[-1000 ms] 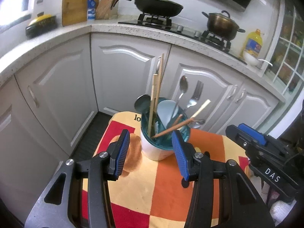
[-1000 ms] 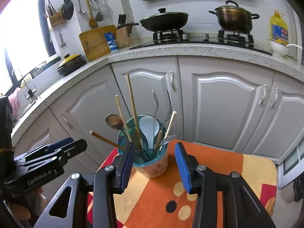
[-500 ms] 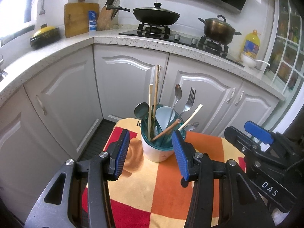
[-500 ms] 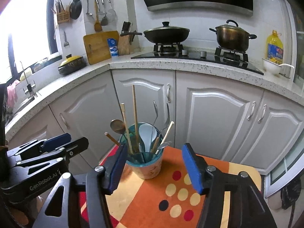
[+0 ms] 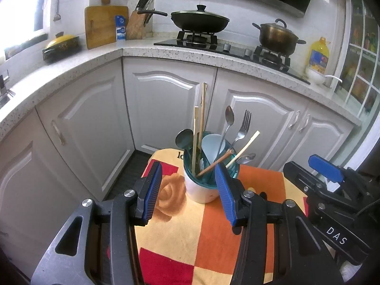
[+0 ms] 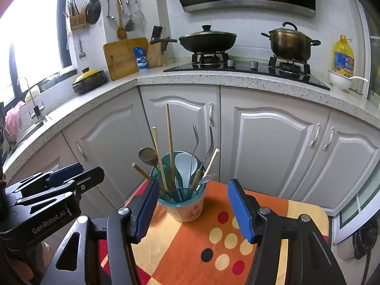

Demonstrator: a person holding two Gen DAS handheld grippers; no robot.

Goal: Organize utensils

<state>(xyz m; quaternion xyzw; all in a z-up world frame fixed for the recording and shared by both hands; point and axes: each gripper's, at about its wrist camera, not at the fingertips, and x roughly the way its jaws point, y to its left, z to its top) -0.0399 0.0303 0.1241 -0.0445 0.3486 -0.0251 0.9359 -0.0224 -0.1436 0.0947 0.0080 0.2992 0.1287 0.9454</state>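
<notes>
Left tongs: my left tongs (image 5: 187,191) hang spread wide, blue pads apart, nothing between them but air, and the utensil cup sits just beyond their tips.
Right tongs: my right tongs (image 6: 193,210) are spread just as wide and empty, framing the same cup from the other side.
Utensil cup: the cup (image 5: 201,187), white with a teal rim, stands upright on the small counter (image 5: 171,237), which is draped in a checked orange, yellow and red cloth (image 6: 197,242).
Contents: it's packed: a tall pair of wooden chopsticks (image 5: 199,133) standing nearly straight, a metal spoon (image 5: 228,123) and a fork (image 5: 244,124) heads up, and a dark ladle (image 5: 184,138) leaning left.
More in the cup: a pale blue scoop (image 6: 186,166) sits in the middle, a light chopstick (image 5: 245,146) and a brown one (image 5: 213,163) slant out to the right, and a second spoon bowl (image 5: 245,158) pokes over the rim.
Behind: white cabinet doors (image 6: 268,147) and a speckled kitchen worktop (image 6: 237,80) carrying a lidded wok (image 6: 207,39) and a stockpot (image 6: 291,41).
Each other: in the left view my right tongs' body shows at the right edge; in the right view my left tongs' body sits at lower left.
</notes>
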